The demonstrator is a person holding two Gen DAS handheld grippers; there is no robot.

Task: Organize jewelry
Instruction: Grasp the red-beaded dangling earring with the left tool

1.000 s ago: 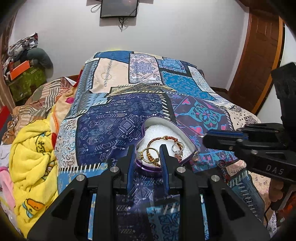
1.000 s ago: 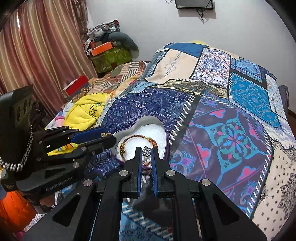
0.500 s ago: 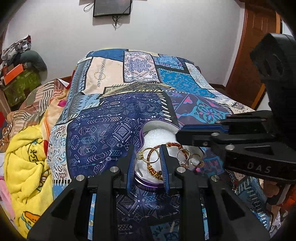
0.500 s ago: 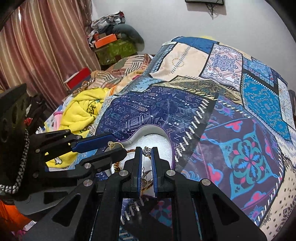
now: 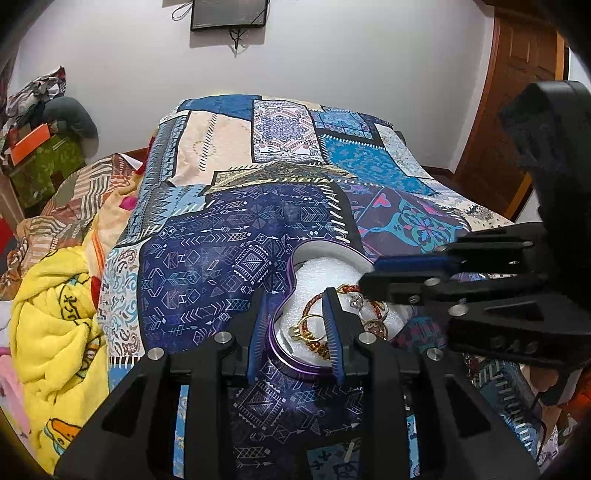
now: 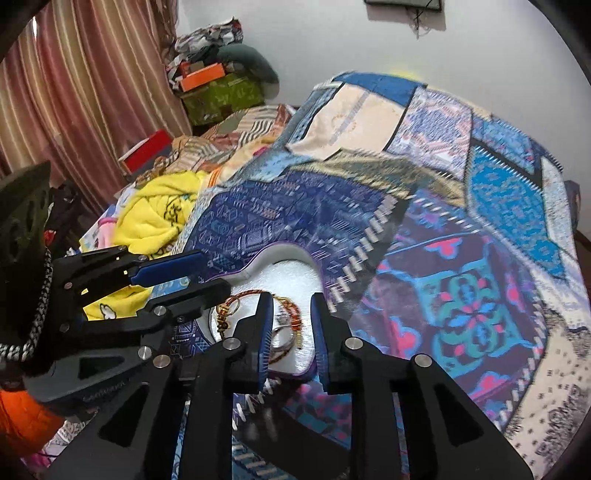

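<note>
A heart-shaped purple box with white foam lining lies on the patchwork bedspread; it also shows in the right wrist view. Inside lie a red-gold beaded bracelet, gold rings and silver rings. My left gripper is open, its fingers straddling the box's near left edge. My right gripper is open and empty just above the silver rings in the box; it reaches in from the right in the left wrist view.
A yellow blanket and striped bedding lie left of the bed. A green box with an orange one stands by the curtain. A wooden door is at the right; a wall screen hangs behind.
My right gripper was shut on a small silver piece over the box; it has opened and the piece now lies in the box. The left gripper has edged closer to the box.
</note>
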